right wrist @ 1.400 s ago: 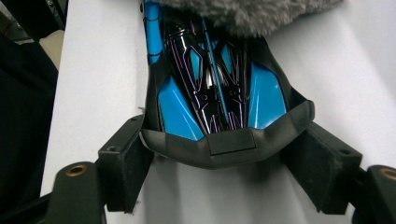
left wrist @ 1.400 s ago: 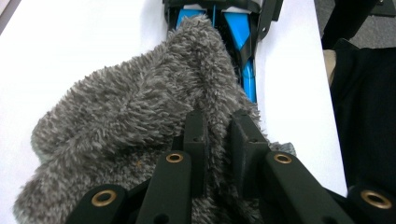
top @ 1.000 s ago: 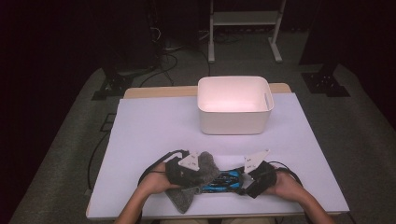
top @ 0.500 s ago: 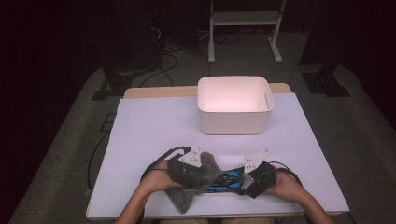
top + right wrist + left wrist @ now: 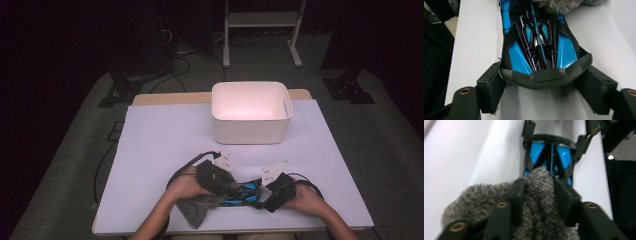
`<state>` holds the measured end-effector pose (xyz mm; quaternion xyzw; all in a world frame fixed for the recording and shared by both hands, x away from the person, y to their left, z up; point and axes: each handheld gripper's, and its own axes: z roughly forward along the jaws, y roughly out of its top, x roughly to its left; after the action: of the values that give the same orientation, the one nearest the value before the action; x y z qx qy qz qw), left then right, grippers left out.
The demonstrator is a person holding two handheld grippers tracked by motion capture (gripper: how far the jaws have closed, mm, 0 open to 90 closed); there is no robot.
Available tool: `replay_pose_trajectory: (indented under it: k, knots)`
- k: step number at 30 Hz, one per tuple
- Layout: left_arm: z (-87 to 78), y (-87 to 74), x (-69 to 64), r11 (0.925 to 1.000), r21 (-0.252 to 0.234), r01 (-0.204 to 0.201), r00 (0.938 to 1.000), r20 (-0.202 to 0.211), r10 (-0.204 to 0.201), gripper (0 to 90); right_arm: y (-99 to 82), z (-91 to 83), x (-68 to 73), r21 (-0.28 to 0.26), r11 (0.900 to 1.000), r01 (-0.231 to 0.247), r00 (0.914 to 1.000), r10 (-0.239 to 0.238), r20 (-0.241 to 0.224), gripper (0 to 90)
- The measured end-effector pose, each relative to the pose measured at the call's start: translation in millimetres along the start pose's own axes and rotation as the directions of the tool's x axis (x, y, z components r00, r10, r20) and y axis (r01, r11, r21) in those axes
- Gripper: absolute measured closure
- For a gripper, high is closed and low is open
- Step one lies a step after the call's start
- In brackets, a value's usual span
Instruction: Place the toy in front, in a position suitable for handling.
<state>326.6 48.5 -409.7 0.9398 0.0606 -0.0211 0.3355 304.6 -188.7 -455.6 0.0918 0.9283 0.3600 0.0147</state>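
Note:
A blue and black toy car [image 5: 241, 192] lies on the white table [image 5: 165, 140] near its front edge. My right gripper [image 5: 258, 195] is shut on the car's tail; in the right gripper view its pads [image 5: 492, 85] press both sides of the car [image 5: 536, 37]. My left gripper [image 5: 231, 186] faces it from the left and is shut on a grey fuzzy cloth [image 5: 197, 210]. Its jaws have just been closing, and the cloth [image 5: 537, 202] is bunched between them. In the left gripper view the gripper [image 5: 537, 185] holds the cloth against the car's nose [image 5: 562, 155]. The cloth's edge [image 5: 564, 5] overlaps the car's far end.
A white rectangular bin [image 5: 250, 134] stands at the back of the table, past the middle. Both forearms come in over the front edge. Black cables loop from each gripper. Dark floor and a metal stand lie beyond the table.
My left gripper has shifted to the right, toward the car, taking the cloth with it. The cloth's loose end now trails to the lower left. The right gripper and the car stay put.

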Motion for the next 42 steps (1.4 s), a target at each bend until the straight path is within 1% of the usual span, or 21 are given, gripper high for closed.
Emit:
replay_pose_trajectory:
  k: [1, 3, 8, 11, 12, 14, 16, 19, 22, 24, 26, 31, 34, 36, 37, 39, 42]
  knots:
    - [-0.2, 1.3, -0.9, 0.9997, 0.005, -0.022, 0.9998, -0.004, 0.022, 69.0, -0.2, 0.0, -0.3, -0.001, 1.0000, 0.002, 1.0000, -0.002, 0.000, 25.0]
    - [-0.1, 3.7, -3.6, 0.9989, 0.005, -0.046, 0.9989, 0.001, 0.046, 72.8, -0.4, 0.0, -0.4, -0.003, 1.0000, 0.003, 1.0000, -0.003, -0.001, 25.0]
    - [0.8, 8.1, -12.3, 0.9955, -0.012, -0.093, 0.9950, 0.034, 0.094, 75.6, -0.5, 0.0, 0.1, -0.003, 1.0000, -0.002, 1.0000, 0.002, -0.001, 25.0]
    - [2.7, 9.4, -16.1, 0.9946, -0.015, -0.102, 0.9931, 0.055, 0.103, 76.6, -0.8, 0.0, 0.1, -0.005, 1.0000, -0.002, 1.0000, 0.002, 0.000, 25.0]
    - [3.5, 9.8, -16.8, 0.9943, -0.007, -0.107, 0.9928, 0.054, 0.107, 76.6, -0.8, 0.0, 0.1, -0.005, 1.0000, -0.002, 1.0000, 0.002, 0.000, 25.0]
    - [3.3, 9.2, -17.1, 0.9952, -0.004, -0.098, 0.9938, 0.054, 0.098, 76.7, -0.9, 0.1, 0.0, -0.005, 1.0000, 0.002, 1.0000, -0.002, 0.001, 25.0]
    - [2.0, 7.4, -17.2, 0.9944, 0.005, -0.105, 0.9928, 0.057, 0.105, 77.4, -0.8, 0.1, 0.1, -0.005, 1.0000, 0.002, 1.0000, -0.002, 0.002, 25.0]
    - [-1.6, 0.9, -19.1, 0.9942, 0.025, -0.105, 0.9927, 0.064, 0.103, 77.6, -1.0, 0.1, 0.2, -0.006, 1.0000, 0.004, 1.0000, -0.004, 0.003, 25.1]
    - [-8.3, -12.7, -19.6, 0.9939, 0.057, -0.095, 0.9945, 0.050, 0.092, 77.6, -1.2, 0.1, 0.1, -0.008, 1.0000, 0.006, 1.0000, -0.006, 0.003, 25.1]
    - [-13.0, -22.2, -18.5, 0.9946, 0.073, -0.074, 0.9967, 0.040, 0.071, 77.6, -1.2, 0.1, 0.6, -0.010, 1.0000, 0.000, 1.0000, 0.000, 0.003, 25.1]
    - [-18.9, -33.0, -17.0, 0.9949, 0.086, -0.052, 0.9985, 0.021, 0.050, 77.9, -1.2, 0.2, 0.9, -0.008, 1.0000, 0.003, 1.0000, -0.003, 0.005, 25.2]
    - [-28.2, -51.4, -17.2, 0.9933, 0.114, -0.019, 0.9998, -0.005, 0.020, 77.5, -1.2, 0.3, 1.2, -0.008, 1.0000, 0.005, 1.0000, -0.005, 0.008, 25.2]
    - [-29.4, -55.5, -16.4, 0.9942, 0.107, -0.007, 0.9999, -0.007, 0.008, 77.5, -1.3, 0.4, 1.4, -0.008, 0.9999, 0.007, 0.9999, -0.007, 0.010, 25.2]
    - [-29.3, -56.0, -14.3, 0.9950, 0.100, 0.000, 1.0000, 0.000, 0.000, 77.8, -1.4, 0.5, 1.5, -0.010, 0.9999, 0.008, 0.9999, -0.008, 0.011, 25.3]
    - [-29.2, -55.0, -9.8, 0.9957, 0.089, 0.025, 0.9997, -0.002, -0.025, 78.6, -1.5, 0.5, 1.7, -0.010, 0.9999, 0.008, 0.9999, -0.008, 0.012, 25.3]
    - [-29.7, -54.2, -7.6, 0.9960, 0.083, 0.031, 0.9995, -0.009, -0.030, 78.6, -1.5, 0.5, 1.6, -0.010, 0.9999, 0.008, 0.9999, -0.008, 0.012, 25.2]
    - [-30.9, -50.9, -0.8, 0.9968, 0.064, 0.047, 0.9985, -0.031, -0.045, 78.6, -1.5, 0.6, 1.7, -0.010, 0.9999, 0.009, 0.9999, -0.009, 0.012, 25.3]
